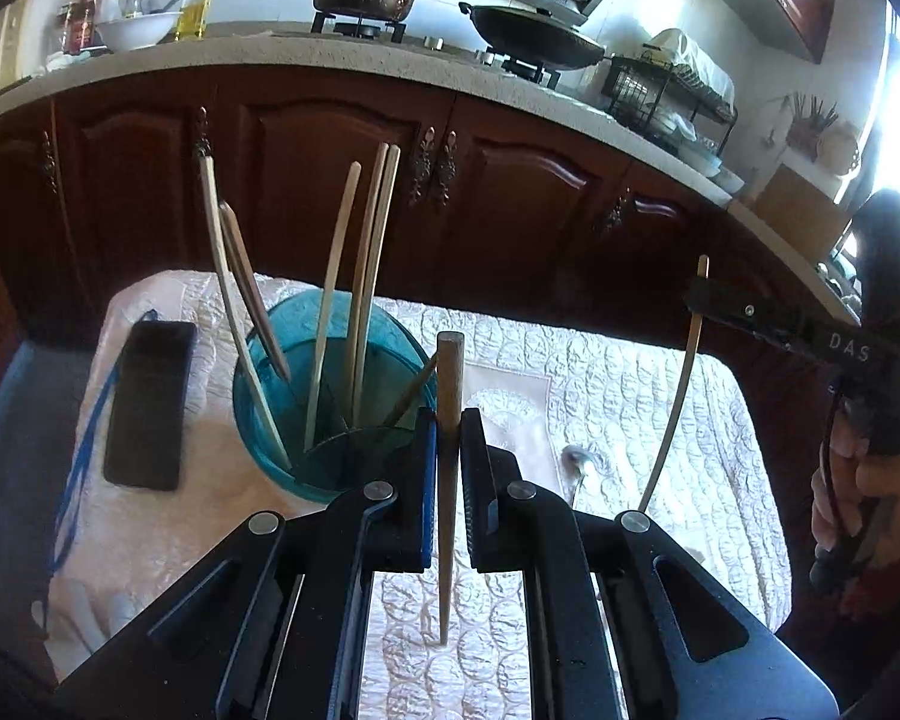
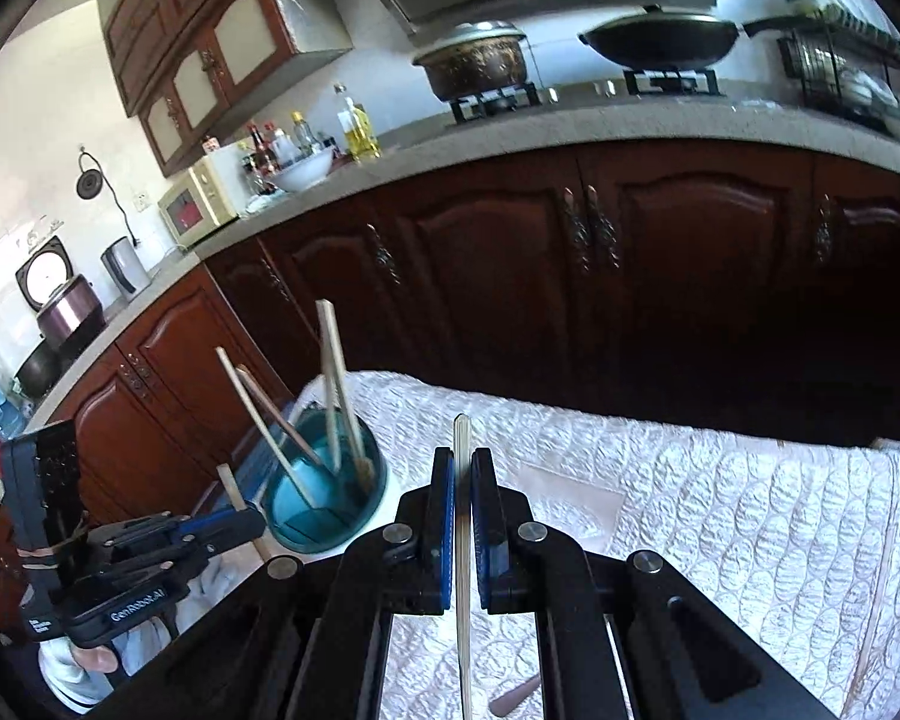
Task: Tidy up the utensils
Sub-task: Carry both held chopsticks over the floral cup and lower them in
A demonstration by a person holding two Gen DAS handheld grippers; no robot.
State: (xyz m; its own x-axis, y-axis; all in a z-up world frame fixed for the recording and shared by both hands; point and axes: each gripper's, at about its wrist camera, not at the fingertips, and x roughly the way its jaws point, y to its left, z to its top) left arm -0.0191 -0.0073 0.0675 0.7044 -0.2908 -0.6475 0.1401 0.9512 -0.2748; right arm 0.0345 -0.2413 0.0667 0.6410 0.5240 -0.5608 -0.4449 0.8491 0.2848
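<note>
My left gripper (image 1: 449, 423) is shut on a brown wooden chopstick (image 1: 450, 360), held upright above the cloth, just right of a teal translucent cup (image 1: 330, 408). Several pale chopsticks (image 1: 330, 288) lean inside that cup. Further right, my right gripper (image 1: 699, 297) grips a thin pale chopstick (image 1: 681, 387). In the right wrist view, the right gripper (image 2: 462, 459) is shut on that pale chopstick (image 2: 462, 432). At the left of that view is the left gripper (image 2: 249, 525) with its brown chopstick (image 2: 229, 480), beside the cup (image 2: 324, 501).
A white quilted cloth (image 1: 660, 396) covers the small table. A black phone (image 1: 150, 402) lies left of the cup, a metal spoon (image 1: 576, 462) right of it. A brown utensil handle (image 2: 513, 699) rests near the front. Dark wooden cabinets (image 1: 510, 192) rise behind.
</note>
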